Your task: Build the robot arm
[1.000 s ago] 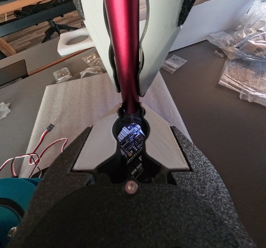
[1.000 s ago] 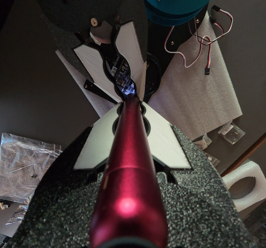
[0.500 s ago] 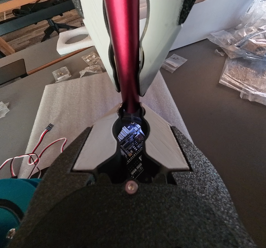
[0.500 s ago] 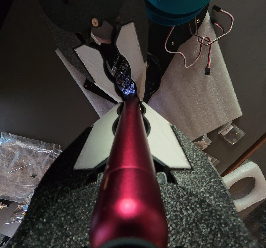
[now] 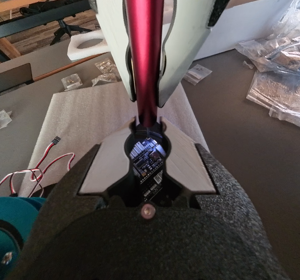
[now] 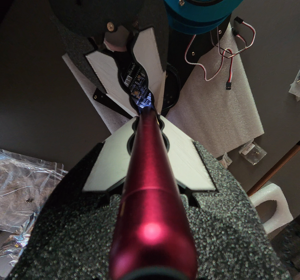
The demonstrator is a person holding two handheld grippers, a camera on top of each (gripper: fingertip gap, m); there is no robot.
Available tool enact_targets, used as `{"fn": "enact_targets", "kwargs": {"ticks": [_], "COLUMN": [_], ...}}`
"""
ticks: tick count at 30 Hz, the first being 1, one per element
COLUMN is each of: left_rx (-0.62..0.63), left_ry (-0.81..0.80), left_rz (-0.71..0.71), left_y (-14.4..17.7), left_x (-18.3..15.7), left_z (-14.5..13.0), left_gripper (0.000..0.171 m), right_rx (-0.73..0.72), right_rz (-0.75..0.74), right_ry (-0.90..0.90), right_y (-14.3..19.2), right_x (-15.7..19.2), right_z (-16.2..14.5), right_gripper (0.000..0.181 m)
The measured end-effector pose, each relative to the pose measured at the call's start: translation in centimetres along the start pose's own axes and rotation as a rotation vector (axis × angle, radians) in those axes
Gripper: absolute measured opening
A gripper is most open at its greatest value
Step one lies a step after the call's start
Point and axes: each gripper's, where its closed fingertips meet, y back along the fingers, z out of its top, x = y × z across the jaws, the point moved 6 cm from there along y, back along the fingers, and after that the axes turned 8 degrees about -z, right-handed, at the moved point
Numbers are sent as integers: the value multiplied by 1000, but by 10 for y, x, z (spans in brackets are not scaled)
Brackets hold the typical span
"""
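Observation:
My right gripper [image 6: 147,121] is shut on a red metal screwdriver [image 6: 149,174] and points it steeply down. It also shows from above in the left wrist view [image 5: 146,103], holding the screwdriver [image 5: 144,44]. The tool's lit tip meets a dark circuit board [image 5: 146,158] on a black plate [image 6: 103,96]. My left gripper [image 5: 147,121] lies low over the board [image 6: 136,80], jaws close together. Its tips flank the tool's nose. I cannot tell whether they clamp it. The left gripper also shows in the right wrist view [image 6: 146,109].
The plate rests on a white foam sheet [image 5: 81,117] on a grey table. A teal disc [image 6: 203,4] with red-white-black wires [image 6: 227,53] sits beside the left gripper. Clear plastic bags [image 5: 276,85], small part bags [image 5: 71,83], a white foam block [image 6: 272,207] and a white box [image 5: 243,28] lie around. The tips of both grippers are at nearly the same place.

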Motion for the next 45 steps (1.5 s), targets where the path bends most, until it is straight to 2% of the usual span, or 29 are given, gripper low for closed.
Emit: {"fn": "enact_targets", "kwargs": {"ticks": [1, 2, 6, 8, 10, 14, 16, 18, 22, 26, 28, 32, 35, 36, 38, 39, 45], "left_rx": [-14, -34, -106, -110, -83, -80, -103, -142, -207, -189, -192, -181, -152, -142, -153, -160, -176], "left_ry": [7, 16, 26, 12, 1, 40, 58, 48, -82, -227, -268, -333, -426, -454, -506, -531, -553], "left_rz": [9, 3, -61, -64, -63, -94, -133, -192, -282, -352, -359, -355, -302, -303, -307, -315, -459], "left_y": [3, 10, 55, 83, 109, 151, 166, 178, 201, 216, 222, 229, 227, 227, 227, 227, 221], "left_x": [-1, -4, -27, -33, -38, -48, -56, -69, -102, -138, -149, -160, -162, -163, -167, -168, -170], "left_z": [1, 2, 6, 0, -15, -48, -61, -69, -78, -96, -104, -113, -115, -115, -115, -115, -113], "left_gripper": [42, 48, 49, 48, 47, 45, 43, 43, 44, 45, 45, 47, 45, 36, 7, 0, 0], "right_rx": [5, 7, -52, -65, -106, -158, -275, -429, -556, -713, -728, -806, -835, -849, -873, -876, -908], "right_rz": [-2, -2, 4, -107, -186, -441, -498, -449, -486, -520, -539, -535, -516, -496, -491, -496, -504], "right_ry": [-1, 2, -90, -133, -180, -301, -447, -619, -815, -909, -924, -930, -870, -854, -854, -861, -911], "right_y": [1, 2, 23, 40, 60, 84, 81, 61, 8, -26, -36, -36, -36, -37, -36, -36, -33], "right_x": [0, 0, -4, -8, 5, 58, 99, 145, 217, 261, 276, 295, 302, 304, 306, 307, 314], "right_z": [1, 2, 9, 7, 7, 4, 15, 35, 77, 117, 127, 147, 162, 166, 171, 170, 156], "right_gripper": [22, 22, 21, 22, 22, 21, 21, 22, 23, 21, 22, 22, 22, 22, 21, 22, 22]}}
